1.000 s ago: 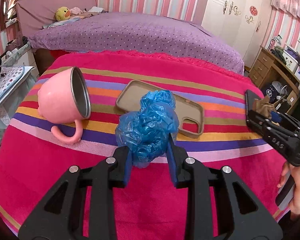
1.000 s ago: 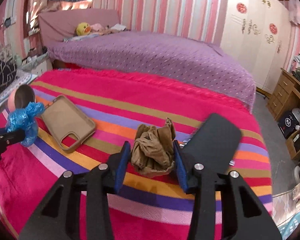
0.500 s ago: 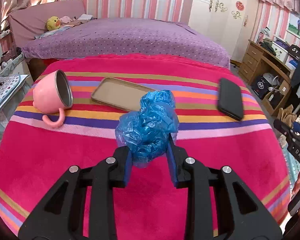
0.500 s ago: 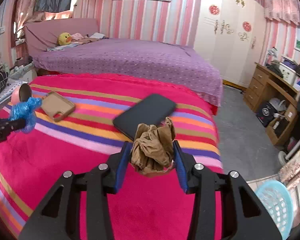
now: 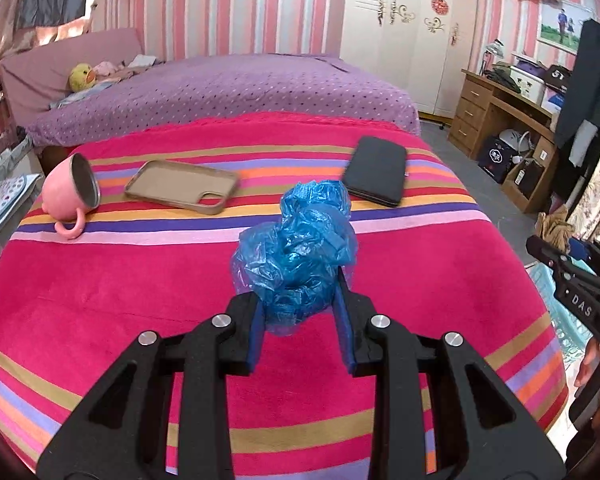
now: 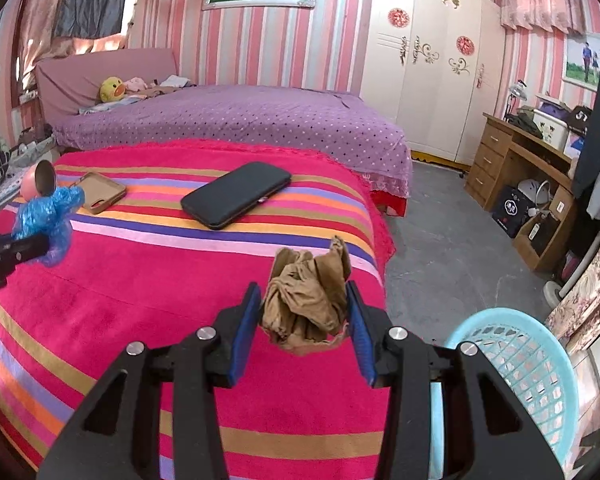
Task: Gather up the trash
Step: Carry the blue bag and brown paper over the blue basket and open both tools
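My left gripper (image 5: 300, 324) is shut on a crumpled blue plastic bag (image 5: 296, 252) and holds it above the striped pink blanket (image 5: 140, 280). My right gripper (image 6: 304, 328) is shut on a crumpled brown paper wad (image 6: 306, 304), held above the blanket's right front part. A light blue plastic basket (image 6: 516, 364) stands on the floor at the lower right of the right wrist view, just right of the right gripper. The blue bag also shows at the left of the right wrist view (image 6: 46, 216). The right gripper shows at the right edge of the left wrist view (image 5: 556, 252).
On the blanket lie a pink mug on its side (image 5: 70, 196), a tan phone case (image 5: 182, 186) and a black phone (image 5: 378, 170). Behind is a purple bed (image 6: 228, 120). A wooden desk (image 6: 528, 160) and a white wardrobe (image 6: 432, 80) stand at the right.
Both grippers have pulled back and up from the blanket with their trash. The right gripper has swung right, so the blue basket has come into its view.
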Demonstrator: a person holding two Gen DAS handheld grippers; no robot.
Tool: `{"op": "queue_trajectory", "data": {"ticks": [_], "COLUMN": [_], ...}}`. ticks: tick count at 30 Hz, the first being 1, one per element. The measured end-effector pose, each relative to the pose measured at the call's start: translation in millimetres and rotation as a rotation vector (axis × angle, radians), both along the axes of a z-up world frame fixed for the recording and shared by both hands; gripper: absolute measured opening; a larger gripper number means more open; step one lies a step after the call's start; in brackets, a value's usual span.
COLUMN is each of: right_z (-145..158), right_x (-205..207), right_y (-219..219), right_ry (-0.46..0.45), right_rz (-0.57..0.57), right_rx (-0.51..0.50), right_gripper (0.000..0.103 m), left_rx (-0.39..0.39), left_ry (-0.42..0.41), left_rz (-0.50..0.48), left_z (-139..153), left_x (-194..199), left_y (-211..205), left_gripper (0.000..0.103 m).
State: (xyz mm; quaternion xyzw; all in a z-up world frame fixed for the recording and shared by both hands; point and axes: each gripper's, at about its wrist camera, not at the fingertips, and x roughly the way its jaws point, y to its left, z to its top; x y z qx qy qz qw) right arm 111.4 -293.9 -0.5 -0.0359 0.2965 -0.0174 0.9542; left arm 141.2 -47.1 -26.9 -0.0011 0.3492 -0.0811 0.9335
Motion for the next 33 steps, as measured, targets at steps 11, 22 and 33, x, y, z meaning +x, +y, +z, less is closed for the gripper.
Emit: {"op": "queue_trajectory", "data": {"ticks": [11, 22, 33], "right_z": [4, 1, -23], "right_x": [-21, -51, -75], "right_y": [-70, -160, -236], "right_ry": [-0.033, -0.041, -0.006], "right_rz": [-0.069, -0.21, -0.347], "right_rx": [0.019, 0.008, 0.019], "right_gripper": [0.043, 0.043, 0.043], "left_rx": [0.015, 0.001, -0.023], "left_ry": [0.001, -0.03, 0.014], "left_rz": [-0.013, -0.133, -0.294], "left_z": [-6, 0, -22], "left_x": [-7, -22, -31], "left_y": [-56, -148, -243], "left_gripper": [0.029, 0.029, 0.029]}}
